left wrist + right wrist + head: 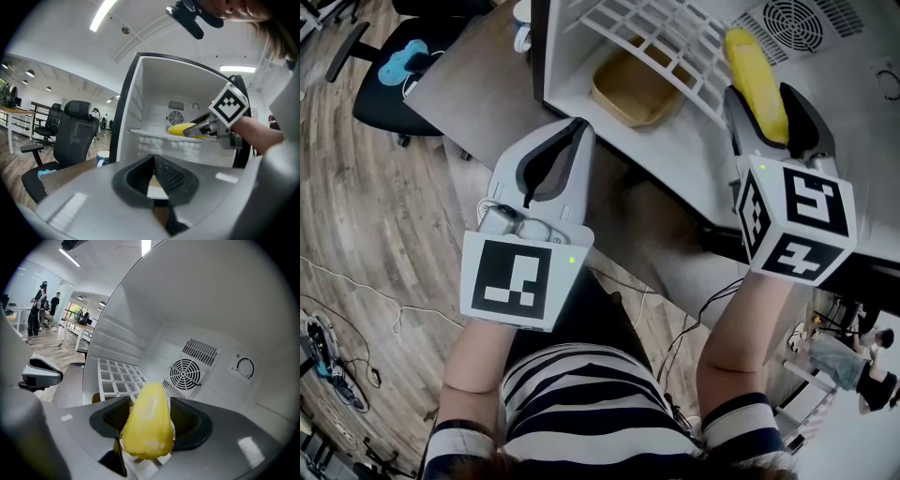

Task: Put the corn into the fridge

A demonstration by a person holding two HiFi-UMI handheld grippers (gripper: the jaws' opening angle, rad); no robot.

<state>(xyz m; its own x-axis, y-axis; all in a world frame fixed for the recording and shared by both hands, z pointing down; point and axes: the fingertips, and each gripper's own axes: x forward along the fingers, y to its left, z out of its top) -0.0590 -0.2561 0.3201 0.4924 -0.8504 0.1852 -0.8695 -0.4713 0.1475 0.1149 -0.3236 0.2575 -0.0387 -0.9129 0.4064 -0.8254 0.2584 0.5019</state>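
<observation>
The corn point(757, 82) lies on the white wire shelf point(661, 37) inside the fridge point(581, 80). Its long axis runs along the pointing line of the right hand-held gripper point(764, 96), with the tip towards the back-wall fan point(185, 373). That gripper's jaws stand wide on either side of the cob and do not appear to press on it. The likely next move is a straight pull back along the cob. The left hand-held gripper point(577, 127) has its jaws together on nothing and hangs outside the fridge, well apart from the corn.

Fridge point(581, 84) front stands open. Shelf point(661, 37) splits the interior. Above it, right tool point(764, 103) and corn point(753, 66) take the right side; the left side is free. Below, tray point(633, 89) sits under the shelf, with bare floor before it. Left tool point(578, 127) stands outside the opening.
</observation>
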